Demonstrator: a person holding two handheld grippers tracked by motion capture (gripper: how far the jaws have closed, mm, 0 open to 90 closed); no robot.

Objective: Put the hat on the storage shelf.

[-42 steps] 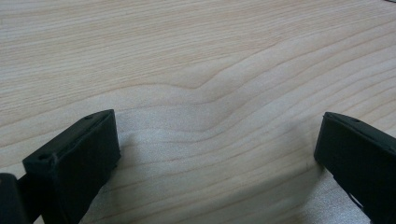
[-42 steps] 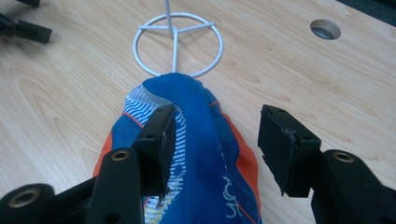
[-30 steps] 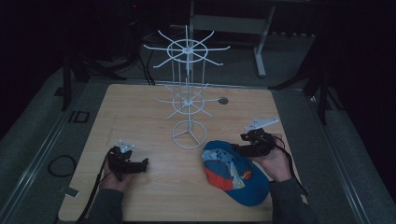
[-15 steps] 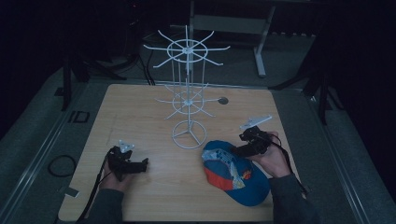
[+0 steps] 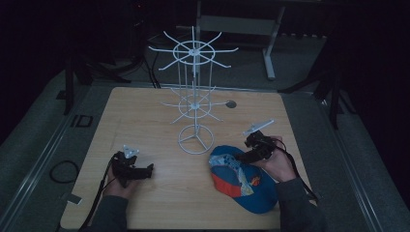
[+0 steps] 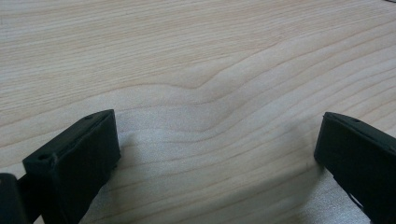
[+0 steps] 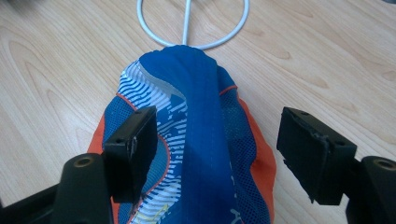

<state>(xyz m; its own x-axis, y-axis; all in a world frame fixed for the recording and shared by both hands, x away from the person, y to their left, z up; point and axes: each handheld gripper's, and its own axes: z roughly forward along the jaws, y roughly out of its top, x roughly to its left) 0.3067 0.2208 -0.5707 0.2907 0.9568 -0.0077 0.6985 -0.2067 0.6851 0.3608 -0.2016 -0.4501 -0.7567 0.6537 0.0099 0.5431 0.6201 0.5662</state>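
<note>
Jaws of both grippers gape; right gripper (image 7: 217, 144) straddles the cap (image 7: 201, 140).

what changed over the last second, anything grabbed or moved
The right gripper edged slightly toward the blue and orange cap; its open jaws now straddle the cap's raised fold without closing on it. Nothing was grabbed or released. The left gripper, open over the bare table, the cap and the white wire rack stayed put.

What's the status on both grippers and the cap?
Left gripper open over bare table. Right gripper open, jaws astride the blue-orange cap. Cap lying flat beside the white wire rack.
</note>
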